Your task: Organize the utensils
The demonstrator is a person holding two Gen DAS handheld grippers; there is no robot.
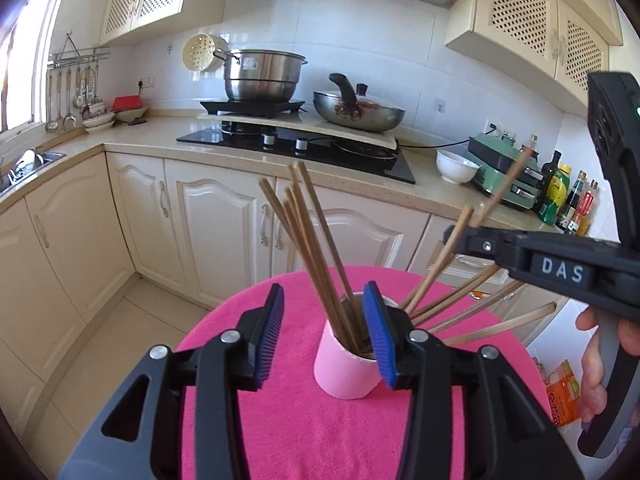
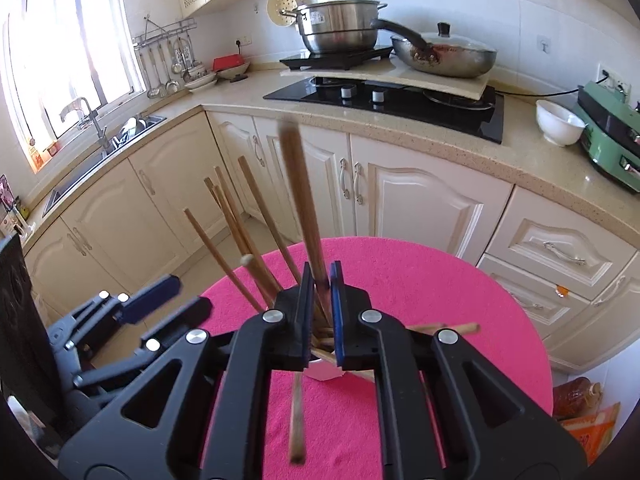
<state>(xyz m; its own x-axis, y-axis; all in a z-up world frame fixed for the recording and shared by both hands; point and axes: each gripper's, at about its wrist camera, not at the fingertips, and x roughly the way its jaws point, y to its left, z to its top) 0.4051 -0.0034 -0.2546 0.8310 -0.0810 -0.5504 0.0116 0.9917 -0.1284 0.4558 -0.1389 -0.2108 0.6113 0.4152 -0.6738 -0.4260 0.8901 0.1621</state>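
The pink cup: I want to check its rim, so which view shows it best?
The left wrist view: the pink cup shows wall and rim. In the right wrist view the right claw hides most of it.

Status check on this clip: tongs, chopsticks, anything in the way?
Left tongs open, empty. Right tongs pinching one chopstick above pink cup. Standing chopsticks crowd the cup.

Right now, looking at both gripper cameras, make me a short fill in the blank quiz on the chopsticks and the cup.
1. The chopsticks stand in a cup coloured ____.
2. The cup stands on a cloth coloured ____.
3. The right gripper pinches a single ____.
4. The left gripper has jaws that are ____.

Missing words: pink; pink; chopstick; open
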